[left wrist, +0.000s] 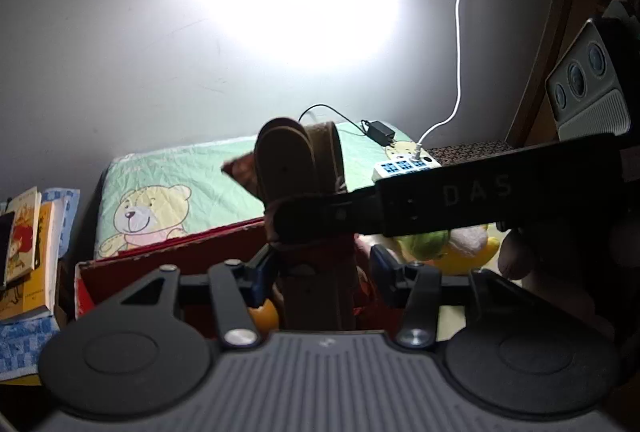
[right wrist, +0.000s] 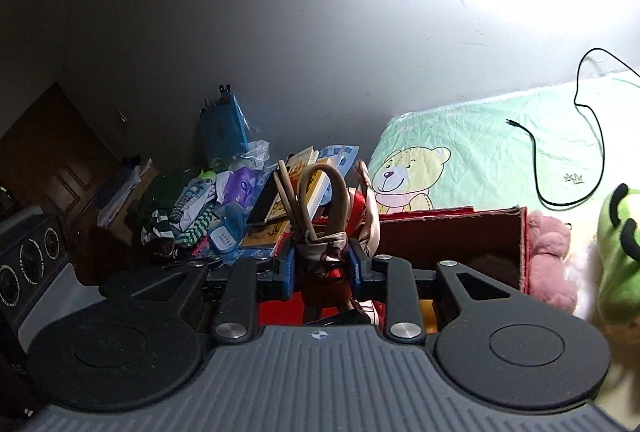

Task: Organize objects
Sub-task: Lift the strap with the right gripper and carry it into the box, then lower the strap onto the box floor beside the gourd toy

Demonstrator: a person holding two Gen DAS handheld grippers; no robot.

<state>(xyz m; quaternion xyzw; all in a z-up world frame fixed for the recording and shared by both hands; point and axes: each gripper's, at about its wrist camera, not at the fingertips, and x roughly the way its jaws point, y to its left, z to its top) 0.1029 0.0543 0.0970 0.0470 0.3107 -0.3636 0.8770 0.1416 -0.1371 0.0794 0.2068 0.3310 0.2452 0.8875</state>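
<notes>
A brown belt (left wrist: 296, 160), folded into loops, stands upright between my left gripper's (left wrist: 322, 272) blue pads, which press on it and on red cloth bunched beside it. From the right, a black finger (left wrist: 440, 200) of my right gripper crosses in front and pinches the belt higher up. In the right wrist view my right gripper (right wrist: 321, 268) is shut on the same bundle: tan belt loops (right wrist: 320, 176) wrapped with a red and white scarf (right wrist: 368, 208). Both grippers hover over an open red box (right wrist: 452, 232), whose rim (left wrist: 160, 256) also shows below the left gripper.
Bear-print bedding (left wrist: 180, 184) lies behind the box, with a power strip (left wrist: 404, 166) and cables on it. A pink plush (right wrist: 548, 252) and a green plush (right wrist: 620, 232) sit right of the box. Books (left wrist: 28, 232) and a clothes pile (right wrist: 188, 208) crowd the left.
</notes>
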